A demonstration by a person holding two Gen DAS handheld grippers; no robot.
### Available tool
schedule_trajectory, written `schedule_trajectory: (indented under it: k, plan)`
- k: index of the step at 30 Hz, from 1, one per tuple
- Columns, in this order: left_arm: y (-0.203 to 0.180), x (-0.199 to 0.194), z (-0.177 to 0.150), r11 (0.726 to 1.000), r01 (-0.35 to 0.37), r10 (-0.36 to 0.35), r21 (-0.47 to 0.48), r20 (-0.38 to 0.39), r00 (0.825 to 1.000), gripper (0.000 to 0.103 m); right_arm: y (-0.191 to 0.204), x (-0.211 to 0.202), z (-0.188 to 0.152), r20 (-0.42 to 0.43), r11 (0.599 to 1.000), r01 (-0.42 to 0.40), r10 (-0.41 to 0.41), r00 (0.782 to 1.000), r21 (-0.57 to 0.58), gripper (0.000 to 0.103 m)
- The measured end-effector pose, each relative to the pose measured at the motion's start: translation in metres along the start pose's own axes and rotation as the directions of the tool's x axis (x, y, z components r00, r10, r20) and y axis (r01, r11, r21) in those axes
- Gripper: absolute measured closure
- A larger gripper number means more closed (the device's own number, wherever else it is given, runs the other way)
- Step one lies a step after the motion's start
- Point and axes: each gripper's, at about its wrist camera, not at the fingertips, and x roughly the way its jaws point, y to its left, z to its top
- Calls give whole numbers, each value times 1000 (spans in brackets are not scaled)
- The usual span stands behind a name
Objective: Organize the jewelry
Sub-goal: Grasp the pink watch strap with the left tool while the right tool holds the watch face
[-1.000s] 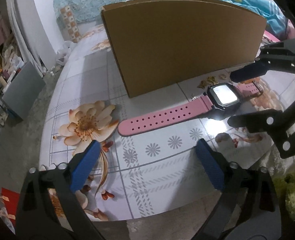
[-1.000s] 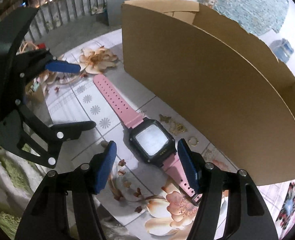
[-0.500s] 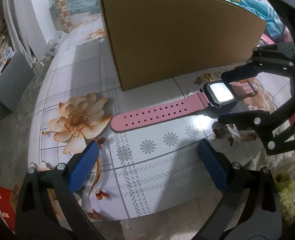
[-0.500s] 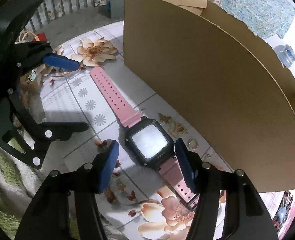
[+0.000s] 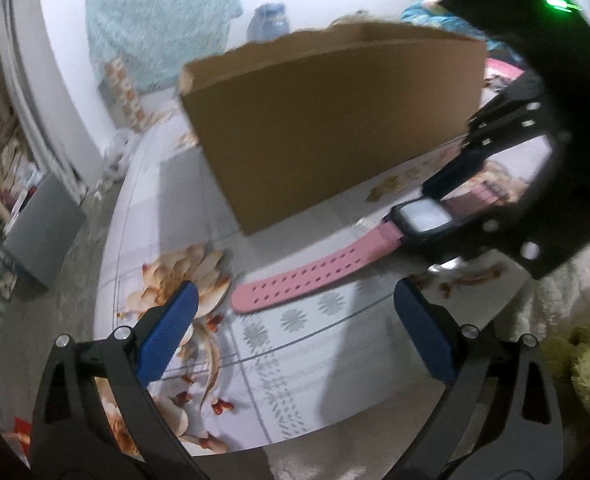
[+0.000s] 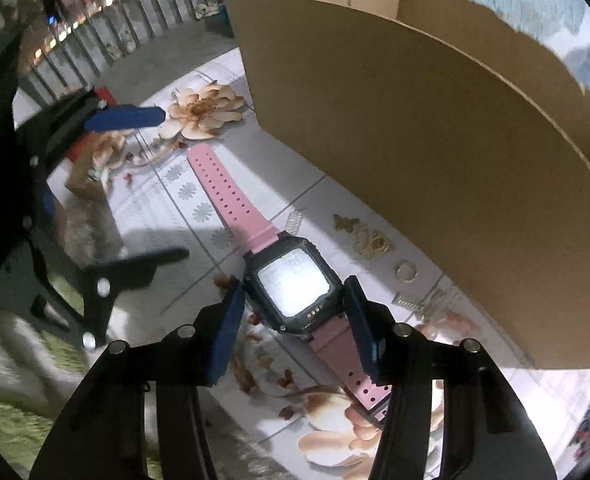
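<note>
A pink-strapped watch [image 6: 293,288] with a black case lies flat on the floral table, close to a tall cardboard box [image 6: 415,140]. My right gripper [image 6: 293,286] points steeply down over it. Its blue pads flank the case and its jaws are closing, with only slivers of gap on both sides. Gold trinkets [image 6: 369,240], a ring [image 6: 406,271] and small silver pieces [image 6: 407,300] lie between watch and box. My left gripper [image 5: 295,328] is open and holds nothing, just short of the strap's free end [image 5: 255,296]. In that view the watch [image 5: 423,220] sits between the right gripper's fingers.
The cardboard box [image 5: 335,128] walls off the far side of the table [image 5: 295,380]. A small brown box [image 6: 87,176] sits by the left gripper [image 6: 171,184]. A green fluffy cloth [image 5: 587,360] lies off the table's near right edge. A grey cabinet [image 5: 43,236] stands on the floor.
The right gripper's jaws have narrowed and come down around the watch case. The left gripper has shifted and rolled a little, and its view is now blurred.
</note>
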Motion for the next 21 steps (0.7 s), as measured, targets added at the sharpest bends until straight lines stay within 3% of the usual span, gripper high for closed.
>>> schedule_trajectory:
  k: [2, 4, 5, 7, 11, 13, 17, 21]
  plan:
    - [-5, -2, 2, 1000, 8, -8, 29, 19, 1000, 13, -9, -1, -1, -13, 998, -58, 59, 998, 36, 53]
    - [-10, -1, 5, 998, 24, -25, 51, 17, 1000, 27, -17, -2, -2, -29, 990, -122, 125, 992, 74, 53]
    - [-11, 1, 5, 998, 32, -32, 57, 9, 999, 29, -16, -2, -2, -36, 985, -146, 149, 988, 88, 53]
    - [-14, 5, 6, 996, 52, -52, 67, -2, 999, 41, -24, -2, -3, -47, 972, -199, 206, 977, 124, 53]
    - [-20, 9, 8, 993, 59, -58, 106, -9, 998, 51, -33, -1, -6, -59, 946, -273, 287, 956, 173, 53]
    - [-26, 7, 7, 991, 63, -62, 119, -17, 998, 62, -38, -1, -7, -57, 930, -310, 327, 943, 197, 53]
    - [-26, 13, 12, 992, 86, -84, 97, -31, 996, 78, -40, -3, -7, -38, 920, -332, 347, 937, 209, 53]
    - [-17, 16, 16, 990, 136, -135, 21, -45, 990, 82, -41, -1, -8, -12, 919, -329, 339, 941, 216, 53]
